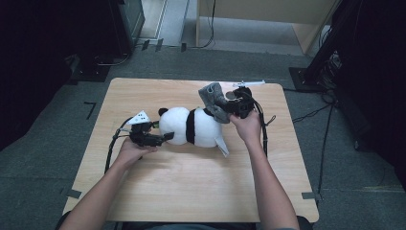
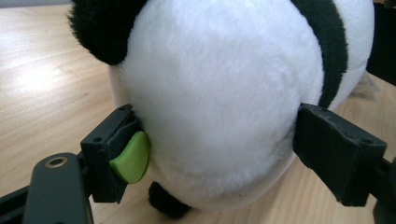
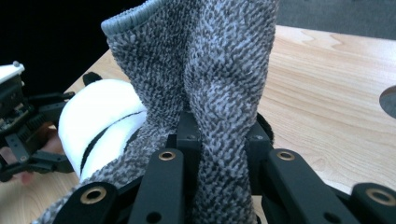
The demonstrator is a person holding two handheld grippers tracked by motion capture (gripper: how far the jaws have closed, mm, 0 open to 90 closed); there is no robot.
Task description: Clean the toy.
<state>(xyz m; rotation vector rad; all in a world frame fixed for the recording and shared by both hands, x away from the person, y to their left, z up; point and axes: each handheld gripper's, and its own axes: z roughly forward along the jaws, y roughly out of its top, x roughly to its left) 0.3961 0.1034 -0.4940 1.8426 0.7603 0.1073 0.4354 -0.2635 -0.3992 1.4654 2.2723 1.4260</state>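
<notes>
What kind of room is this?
Probably a lab or recording room, not a home: a bare wooden table stands on grey carpet, cables trail across the floor, and dark equipment stands surround it.

- Light wooden table (image 1: 191, 187), rounded corners, pale grain, standing on grey carpeted floor (image 1: 43, 158).
- Lying directly on the top, near the middle: a plush panda (image 1: 189, 125), white body with black band and black ear, stretched sideways.
- Beside the panda's near right end, a small white tag (image 1: 222, 146) resting on the wood.
</notes>
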